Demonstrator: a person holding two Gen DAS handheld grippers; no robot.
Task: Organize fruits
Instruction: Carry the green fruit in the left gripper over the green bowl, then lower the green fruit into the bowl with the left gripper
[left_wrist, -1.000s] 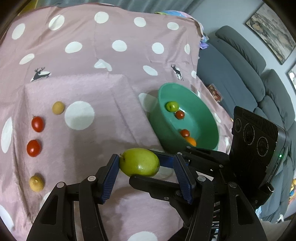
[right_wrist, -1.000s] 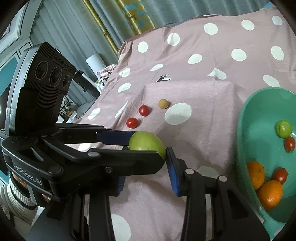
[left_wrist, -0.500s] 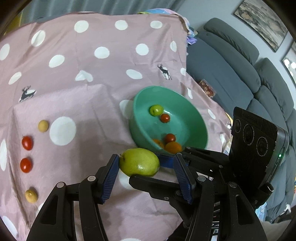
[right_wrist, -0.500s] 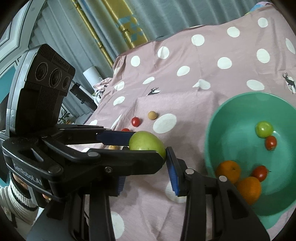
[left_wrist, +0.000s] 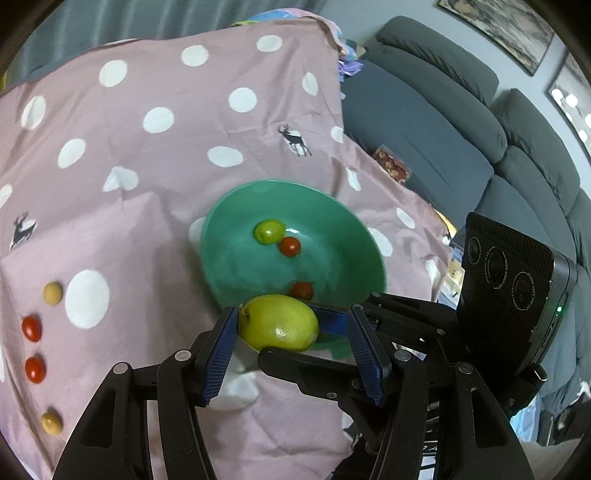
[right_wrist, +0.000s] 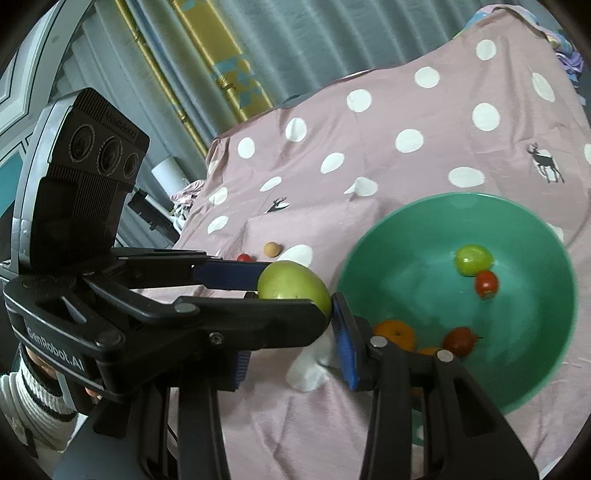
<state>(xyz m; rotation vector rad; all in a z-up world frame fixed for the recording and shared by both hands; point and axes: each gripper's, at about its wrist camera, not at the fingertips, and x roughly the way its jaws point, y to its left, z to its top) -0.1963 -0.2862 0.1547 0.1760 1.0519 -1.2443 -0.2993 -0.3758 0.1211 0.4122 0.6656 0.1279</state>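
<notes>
Shows a pink polka-dot cloth (left_wrist: 155, 155) spread as the sorting surface, with a grey sofa (left_wrist: 424, 122) behind it. Places a teal bowl (left_wrist: 291, 182) near the cloth's right side, evidently as the collecting dish: holds a small green fruit (left_wrist: 269, 231), cherry tomatoes (left_wrist: 289, 246) and oranges (right_wrist: 395, 334).

Catches the left gripper (left_wrist: 291, 317) and the right gripper (right_wrist: 291, 325) crossed at roughly right angles, apparently to cage one awkward rounded load from several sides. Leaves the left jaws partly spread: one pad against the load's end, the other standing clear of it, with a finger of the right gripper in the gap. Cannot tell whether that amounts to a squeeze. Sets the right jaws narrower, pinching the load between a pad on the bowl side and a finger on the near side.

Finds the green fruit (left_wrist: 277, 326), the task's item, off the cloth in those crossed fingers, just short of the bowl's near rim. Looks like a carry toward the bowl, with release not yet made.

Leaves two red tomatoes (left_wrist: 31, 328) and two tan round fruits (left_wrist: 52, 293) in a loose column on the cloth's left, well apart from the bowl and presumably awaiting their turn.

Reads "GenRobot.AI" (right_wrist: 55, 352) in white on the left gripper's body. Lettering around the camera lenses is too small to make out with confidence.
</notes>
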